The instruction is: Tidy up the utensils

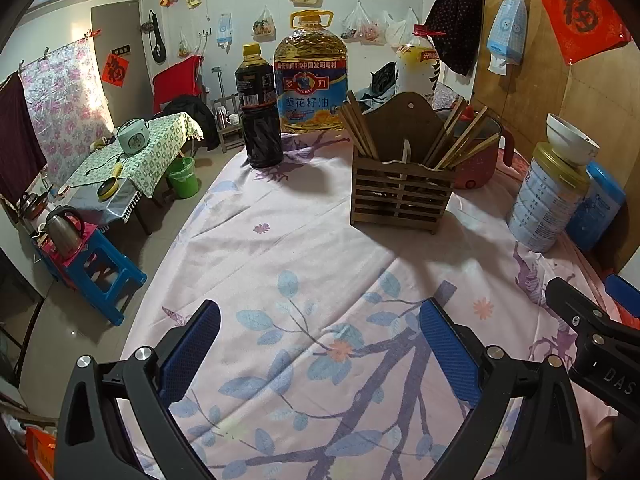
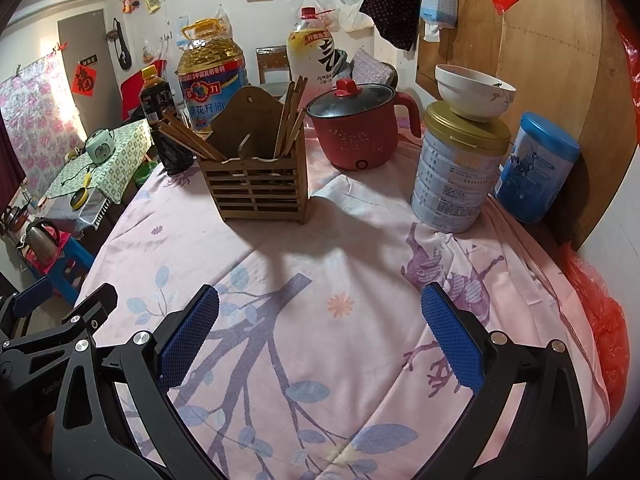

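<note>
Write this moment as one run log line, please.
left gripper: open, empty | right gripper: open, empty | chopsticks: standing in wooden holder | tablecloth: no loose utensils visible

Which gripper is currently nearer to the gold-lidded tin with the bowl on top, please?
The right gripper. The tin stands ahead and slightly to its right. The left gripper sits further left, with the tin far off to its right. Both are open and empty.

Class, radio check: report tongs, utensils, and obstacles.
Left tongs open, empty. Right tongs open, empty. Chopsticks upright in wooden holder. Tablecloth between is bare.
</note>
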The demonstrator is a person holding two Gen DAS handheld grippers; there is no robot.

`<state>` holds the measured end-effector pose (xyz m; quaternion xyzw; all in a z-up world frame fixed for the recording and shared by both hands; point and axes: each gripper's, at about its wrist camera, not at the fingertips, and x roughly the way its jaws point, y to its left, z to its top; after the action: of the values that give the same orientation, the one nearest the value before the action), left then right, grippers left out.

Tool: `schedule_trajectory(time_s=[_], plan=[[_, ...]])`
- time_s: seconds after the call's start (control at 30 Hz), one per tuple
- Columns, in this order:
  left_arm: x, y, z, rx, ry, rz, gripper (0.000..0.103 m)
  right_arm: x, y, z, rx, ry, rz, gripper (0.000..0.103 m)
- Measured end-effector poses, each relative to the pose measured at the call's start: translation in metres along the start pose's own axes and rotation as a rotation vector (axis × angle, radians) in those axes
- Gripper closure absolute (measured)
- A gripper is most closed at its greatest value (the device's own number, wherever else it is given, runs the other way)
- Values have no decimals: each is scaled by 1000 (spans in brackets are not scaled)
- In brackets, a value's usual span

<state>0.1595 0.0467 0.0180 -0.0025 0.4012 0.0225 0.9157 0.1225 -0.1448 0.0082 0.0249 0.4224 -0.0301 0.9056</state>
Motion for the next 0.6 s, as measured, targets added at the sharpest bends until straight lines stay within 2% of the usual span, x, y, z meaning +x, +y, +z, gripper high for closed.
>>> schedule_trajectory(time_s=[0.6], plan=[[1,0,0,2,1,2,6,-1,1,1,-1,-2,1,5]])
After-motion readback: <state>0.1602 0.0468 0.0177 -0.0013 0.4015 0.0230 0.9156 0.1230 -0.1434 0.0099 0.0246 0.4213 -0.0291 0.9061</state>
